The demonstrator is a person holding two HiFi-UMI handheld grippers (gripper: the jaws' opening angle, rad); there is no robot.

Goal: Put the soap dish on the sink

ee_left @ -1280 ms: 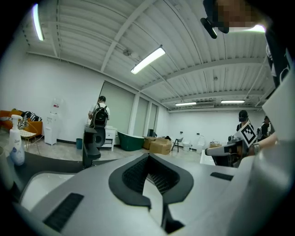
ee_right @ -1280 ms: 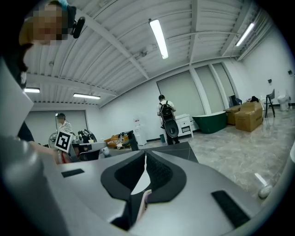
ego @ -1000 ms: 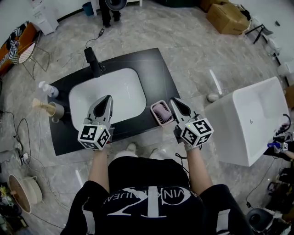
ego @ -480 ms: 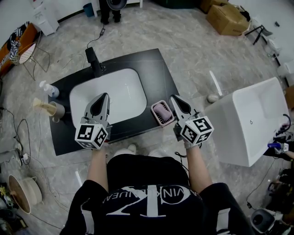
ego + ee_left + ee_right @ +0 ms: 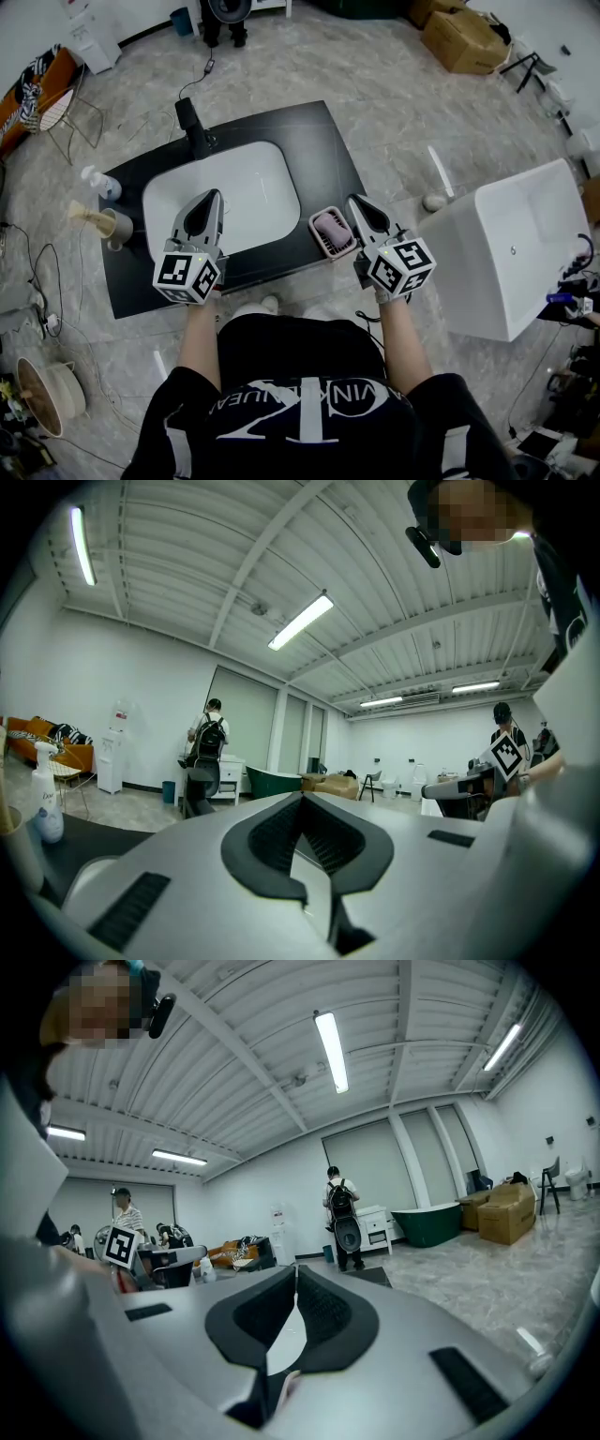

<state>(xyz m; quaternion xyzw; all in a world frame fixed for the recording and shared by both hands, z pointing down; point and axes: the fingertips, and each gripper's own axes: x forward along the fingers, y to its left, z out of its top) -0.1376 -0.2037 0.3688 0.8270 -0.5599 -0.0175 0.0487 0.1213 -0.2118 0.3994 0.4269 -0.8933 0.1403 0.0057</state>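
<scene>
Unmoved since a second ago, the pink soap dish, soap inside, sits on the black counter just right of the basin; only the left gripper, over the basin's front, has drifted slightly left. Both grippers are closed and empty, the right gripper just right of the dish. A sideways nudge from those closed jaws could well push the dish off the counter's near edge.

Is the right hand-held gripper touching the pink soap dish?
Cannot tell. Head view puts the right hand-held gripper beside the pink rectangular soap dish, no clear gap or contact; right gripper view doesn't settle it.
</scene>
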